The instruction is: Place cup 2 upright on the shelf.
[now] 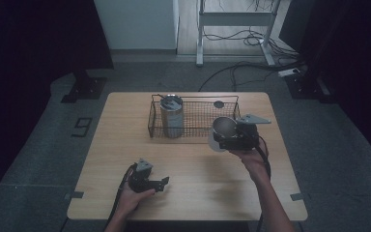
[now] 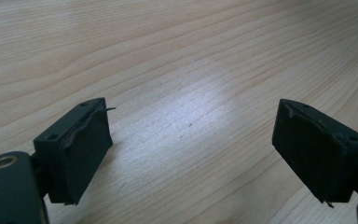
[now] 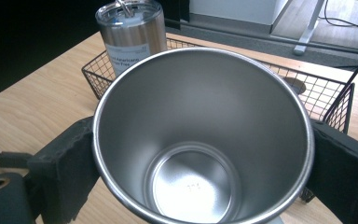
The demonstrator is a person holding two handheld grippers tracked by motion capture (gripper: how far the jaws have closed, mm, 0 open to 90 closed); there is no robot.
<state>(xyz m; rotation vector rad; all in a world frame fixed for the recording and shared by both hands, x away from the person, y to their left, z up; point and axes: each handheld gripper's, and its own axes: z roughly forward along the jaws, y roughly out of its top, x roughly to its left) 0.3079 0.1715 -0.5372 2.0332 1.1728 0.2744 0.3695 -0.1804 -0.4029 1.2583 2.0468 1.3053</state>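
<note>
We found the right gripper [image 1: 222, 137] clamped on an open steel cup [image 1: 223, 127], its fingers [image 3: 65, 168] pressing the outer wall just below the rim, held above the surface [image 1: 125, 140] near the wire basket [image 1: 193, 131]. We judged it light, rigid, smooth and slippery; opposite walls gave the surest hold. The left gripper [image 2: 191, 154] stood apart, empty.

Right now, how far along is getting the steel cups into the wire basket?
One lidded steel tumbler already stands in the black wire basket. The right tool grips an open steel cup, held just in front of the basket. Left to do: set it inside. The left tool is open over bare table.
</note>
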